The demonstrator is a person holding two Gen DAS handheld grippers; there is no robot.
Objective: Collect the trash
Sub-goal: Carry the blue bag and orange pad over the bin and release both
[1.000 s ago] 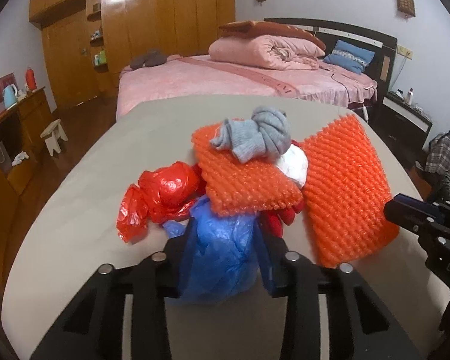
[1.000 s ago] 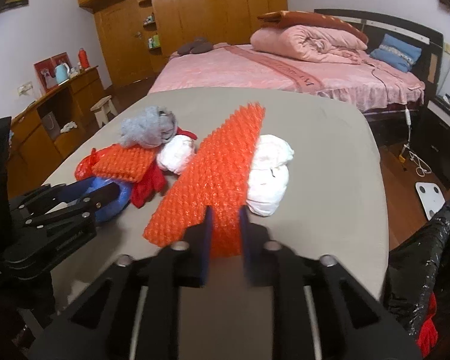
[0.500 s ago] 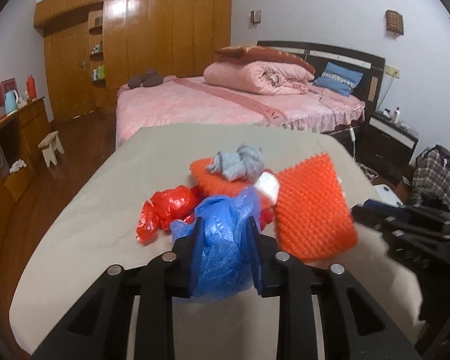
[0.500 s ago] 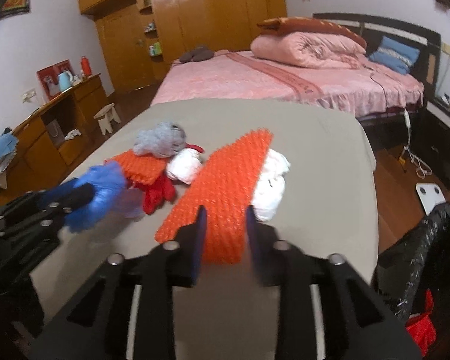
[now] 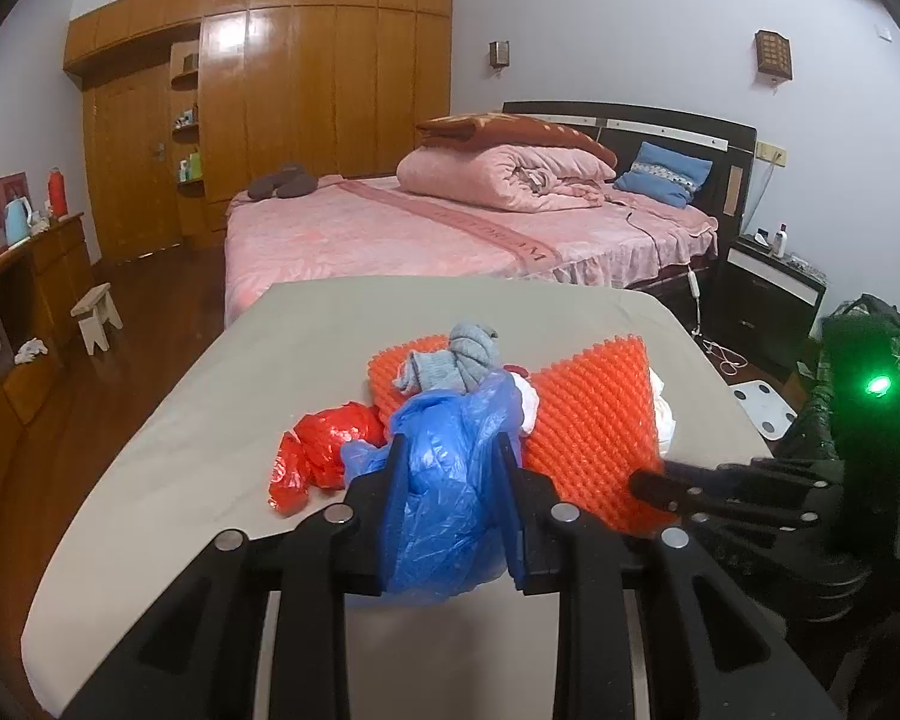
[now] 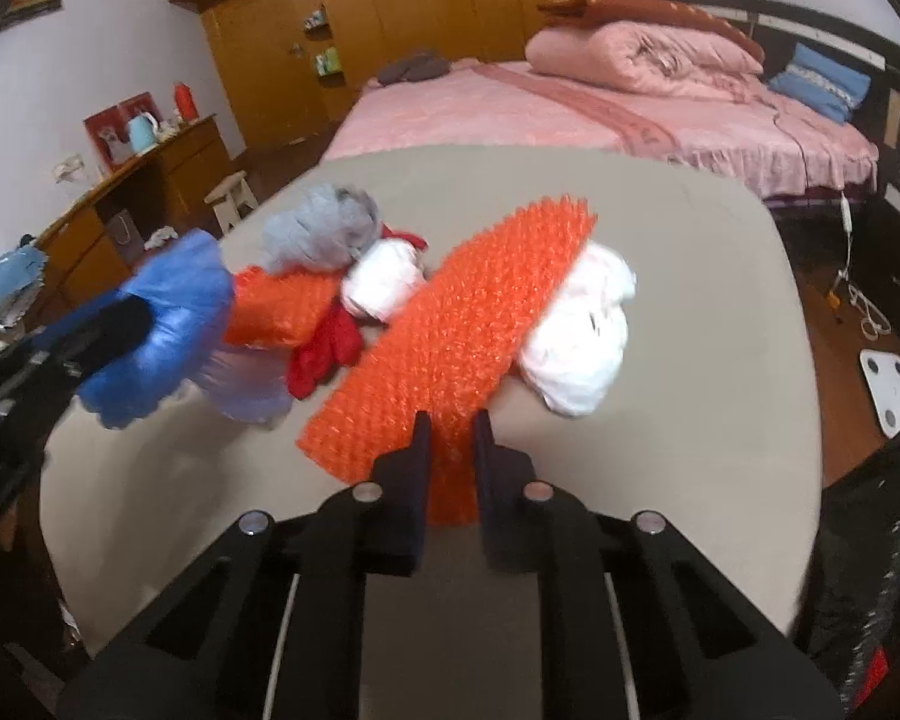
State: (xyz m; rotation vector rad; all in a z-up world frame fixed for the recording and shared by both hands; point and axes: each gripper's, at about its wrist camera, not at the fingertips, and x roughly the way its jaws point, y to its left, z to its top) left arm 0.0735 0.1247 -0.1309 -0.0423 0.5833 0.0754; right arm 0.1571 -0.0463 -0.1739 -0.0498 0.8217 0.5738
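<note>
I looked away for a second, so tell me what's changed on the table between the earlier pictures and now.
The left gripper, shut on the blue plastic bag, has lifted it off the pile. The right gripper loosened, and its jaws have just been closing again on the near edge of the big orange bubble wrap sheet. The grey sock, red bag, white wads and smaller orange piece stayed put.

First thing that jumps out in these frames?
The heap of bright trash in the middle of the grey table: a large orange bubble-wrap sheet leaning over white bags, with a grey sock on top. In front, the left gripper has its jaws clamped on a blue plastic bag, while the right gripper has just closed its jaws on the near edge of the orange sheet.
</note>
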